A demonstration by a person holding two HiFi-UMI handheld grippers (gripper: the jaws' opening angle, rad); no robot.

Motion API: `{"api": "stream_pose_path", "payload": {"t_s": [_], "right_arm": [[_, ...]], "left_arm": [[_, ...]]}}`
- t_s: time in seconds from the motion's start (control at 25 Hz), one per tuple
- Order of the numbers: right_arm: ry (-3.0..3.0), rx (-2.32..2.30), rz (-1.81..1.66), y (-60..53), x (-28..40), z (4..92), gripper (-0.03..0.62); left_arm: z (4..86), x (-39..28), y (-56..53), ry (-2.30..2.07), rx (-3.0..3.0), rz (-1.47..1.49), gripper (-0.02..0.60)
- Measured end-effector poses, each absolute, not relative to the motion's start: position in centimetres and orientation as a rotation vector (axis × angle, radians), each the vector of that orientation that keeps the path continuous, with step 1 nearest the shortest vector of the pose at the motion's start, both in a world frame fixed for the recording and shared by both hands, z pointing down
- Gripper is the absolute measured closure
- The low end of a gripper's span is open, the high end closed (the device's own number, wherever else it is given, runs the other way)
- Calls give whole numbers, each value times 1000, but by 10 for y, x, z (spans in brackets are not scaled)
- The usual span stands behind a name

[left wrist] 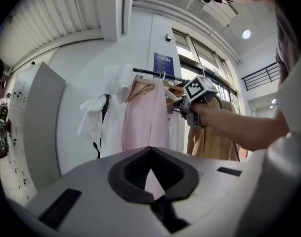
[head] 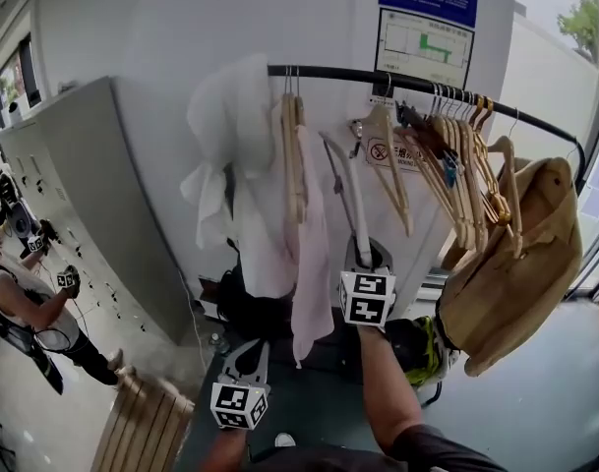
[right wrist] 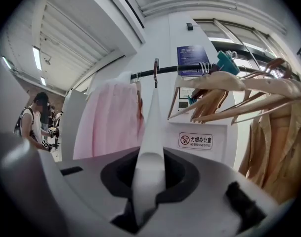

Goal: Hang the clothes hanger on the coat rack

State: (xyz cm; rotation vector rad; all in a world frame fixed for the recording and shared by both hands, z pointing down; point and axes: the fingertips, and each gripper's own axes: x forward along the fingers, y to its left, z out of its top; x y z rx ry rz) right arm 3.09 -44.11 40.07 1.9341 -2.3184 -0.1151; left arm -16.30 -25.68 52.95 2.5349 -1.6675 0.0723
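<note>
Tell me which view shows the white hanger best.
The right gripper view: the hanger fills the middle, from the jaws up to its hook. The head view shows it as a thin strip; the left gripper view shows almost nothing of it.

Shirts (head: 248, 165) hang at the rail's (head: 329, 73) left, hangers (head: 458, 165) crowd its right, a jacket (head: 515, 264) outermost; lockers (head: 73, 195) stand farther left.

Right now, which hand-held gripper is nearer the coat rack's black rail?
Right. The right hand-held gripper holds a white hanger up toward the rail; the left hand-held gripper sits lower and farther back.
</note>
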Motion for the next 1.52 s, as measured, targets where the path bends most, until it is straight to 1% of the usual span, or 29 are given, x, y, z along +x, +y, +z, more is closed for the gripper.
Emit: {"api": "stream_pose_path", "payload": {"t_s": [0.28,0.48,0.72,1.04,1.32,1.44,1.52], "right_arm": [[-2305,1972,-127,-484,21,341,533],[-2282,1994,-89,-509,26,315,533],[-2250,1990,-25,-524,29,308,533],[-2200,1967,-1,-528,32,324,533],[-2197,1972,-76,-526,29,324,531],[-2226,1976,-159,-515,27,320,477],[-2251,1986,-214,-504,27,317,428]], "left_arm": [[530,-169,-261,-1611,2568,48,580],[531,-167,-259,-1576,2580,48,580],[530,-170,-257,-1566,2590,47,580],[528,-171,-255,-1569,2597,39,580],[528,-163,-254,-1536,2616,50,580],[534,-163,-253,-1532,2599,57,580],[538,-163,-256,-1548,2579,72,580]]}}
